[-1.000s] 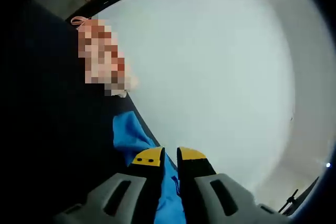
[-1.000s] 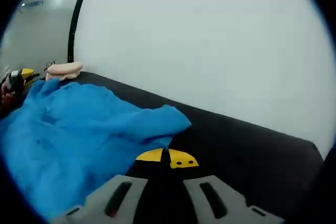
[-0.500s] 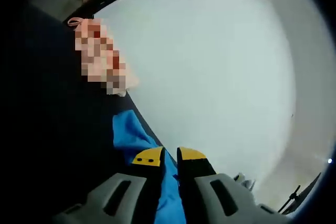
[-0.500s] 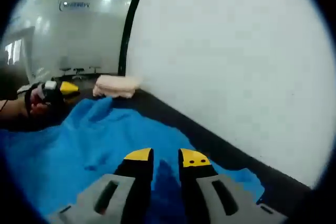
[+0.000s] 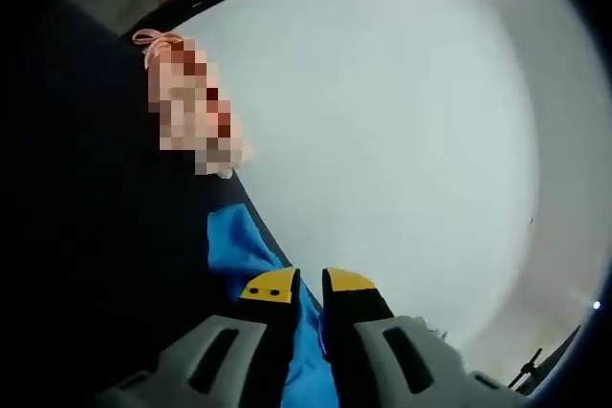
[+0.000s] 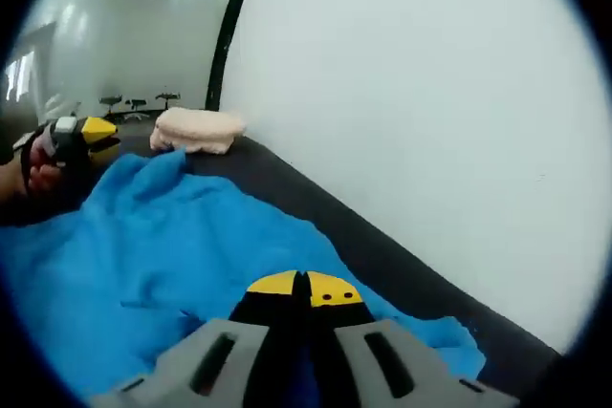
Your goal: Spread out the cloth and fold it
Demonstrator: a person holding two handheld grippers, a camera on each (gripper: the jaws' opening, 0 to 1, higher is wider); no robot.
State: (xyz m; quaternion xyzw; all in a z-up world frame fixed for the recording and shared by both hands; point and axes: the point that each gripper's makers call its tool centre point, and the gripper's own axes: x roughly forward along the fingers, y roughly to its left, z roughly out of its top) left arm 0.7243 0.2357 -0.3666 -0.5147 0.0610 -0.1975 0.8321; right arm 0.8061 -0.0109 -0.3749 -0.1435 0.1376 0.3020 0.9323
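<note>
Two tongs, left [image 5: 308, 286] and right [image 6: 306, 287], pinch one blue cloth [image 6: 172, 246].

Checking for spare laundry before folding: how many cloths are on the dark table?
2: a blue cloth spread across the table, pinched by both tools, and a folded cream cloth at the far end by the white wall. Others may lie out of sight.

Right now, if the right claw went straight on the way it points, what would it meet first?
Probably more of the rumpled blue cloth that the right claw is shut on, then the black tabletop and the plain white wall; depth is unclear.
</note>
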